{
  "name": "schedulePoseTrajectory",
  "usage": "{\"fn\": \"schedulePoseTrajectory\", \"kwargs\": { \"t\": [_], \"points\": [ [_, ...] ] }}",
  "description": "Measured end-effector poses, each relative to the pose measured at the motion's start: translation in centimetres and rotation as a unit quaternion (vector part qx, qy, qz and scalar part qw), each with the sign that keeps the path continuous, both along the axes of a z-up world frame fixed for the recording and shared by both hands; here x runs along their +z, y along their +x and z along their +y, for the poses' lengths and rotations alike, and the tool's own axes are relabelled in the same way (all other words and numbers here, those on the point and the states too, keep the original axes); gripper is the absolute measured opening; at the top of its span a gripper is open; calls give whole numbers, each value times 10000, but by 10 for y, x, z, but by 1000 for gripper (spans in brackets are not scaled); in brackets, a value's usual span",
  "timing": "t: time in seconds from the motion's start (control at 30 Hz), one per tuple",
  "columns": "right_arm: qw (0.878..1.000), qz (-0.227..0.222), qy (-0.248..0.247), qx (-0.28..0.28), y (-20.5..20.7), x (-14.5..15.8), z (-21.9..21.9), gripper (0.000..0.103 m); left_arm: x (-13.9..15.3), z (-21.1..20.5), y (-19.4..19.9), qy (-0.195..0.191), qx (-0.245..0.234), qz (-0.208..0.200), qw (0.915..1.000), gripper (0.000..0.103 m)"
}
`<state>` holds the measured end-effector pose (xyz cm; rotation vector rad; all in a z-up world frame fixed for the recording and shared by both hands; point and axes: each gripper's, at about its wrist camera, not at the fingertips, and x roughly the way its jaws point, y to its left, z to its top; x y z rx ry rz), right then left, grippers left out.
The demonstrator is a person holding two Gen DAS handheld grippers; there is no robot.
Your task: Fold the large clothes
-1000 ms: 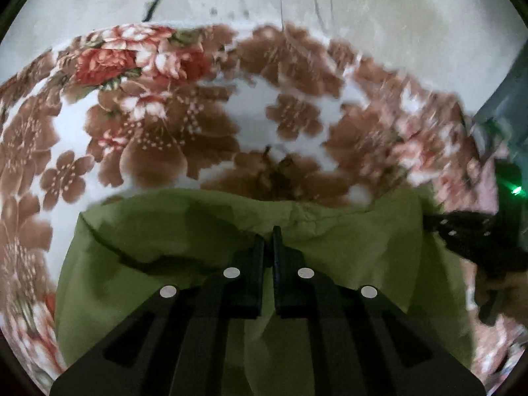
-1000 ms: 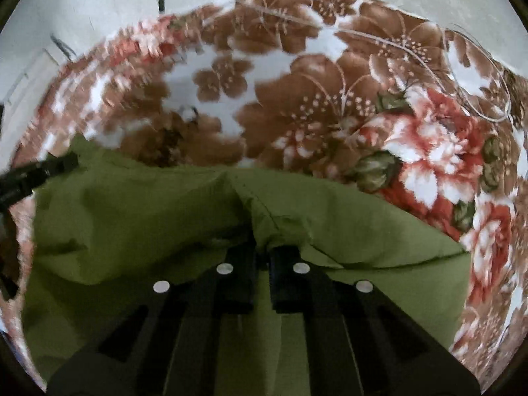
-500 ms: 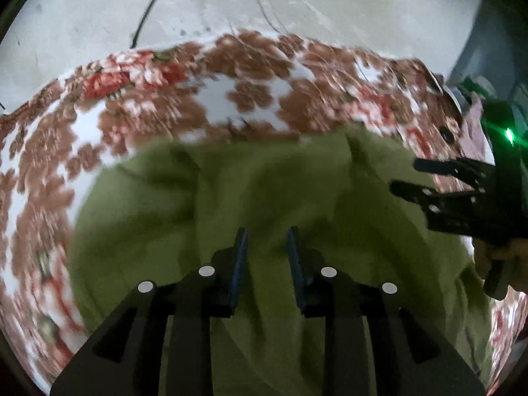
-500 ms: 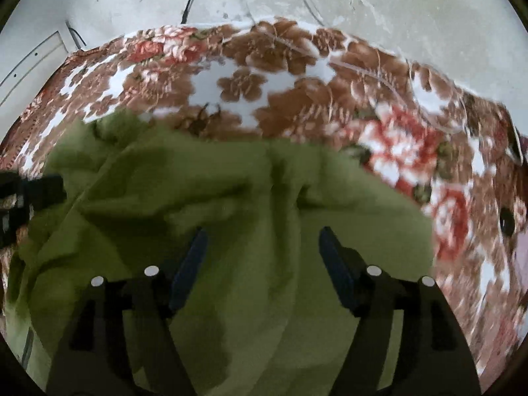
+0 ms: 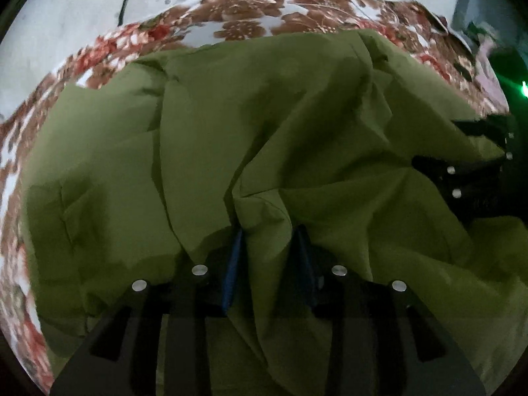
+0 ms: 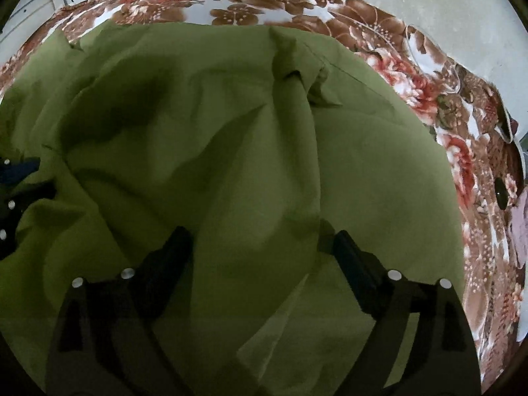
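The olive-green garment (image 5: 297,125) lies spread in a rumpled heap over the floral bedspread (image 5: 250,26), filling most of both my views. It is a plain, matte cloth with no print, and it is far from flat: long creases run through it, and in the left view a deep fold comes down toward my left gripper (image 5: 269,257). In the right view a raised ridge runs up the middle of the cloth to a bunched knot near its far edge, where a stitched seam (image 6: 333,62) shows. The far hem sits just short of the bedspread's far side, so a band of brown and red flowers on white shows past it, and more of the print shows along the right.

My left gripper's jaws have just been opening and stand a little apart, with a hanging fold of the green cloth between them; I cannot tell for sure whether the blue pads (image 5: 232,264) press on it, though they look to be off it. My right gripper (image 6: 260,247) has also just been opening; its jaws stand wide apart over the cloth, which lies loose between them, gripped by neither finger.

Beyond the bedspread is a pale wall (image 6: 445,10).
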<state>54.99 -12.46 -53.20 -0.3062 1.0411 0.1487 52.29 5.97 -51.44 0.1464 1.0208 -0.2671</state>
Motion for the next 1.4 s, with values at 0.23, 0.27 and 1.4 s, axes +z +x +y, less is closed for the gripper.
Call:
{"fn": "schedulePoseTrajectory", "kwargs": {
  "t": [0.23,0.27,1.4],
  "points": [
    [9967,191,770,-166,-32,56,-2,82,61,4,-39,-649,137,-295,9974,40],
    [9962,246,825,-140,-38,59,1,82,65,1,-47,-677,88,-302,9972,40],
    [9928,531,971,-455,-176,112,-5,98,101,59,-188,-791,644,-234,9945,94]
  ]
}}
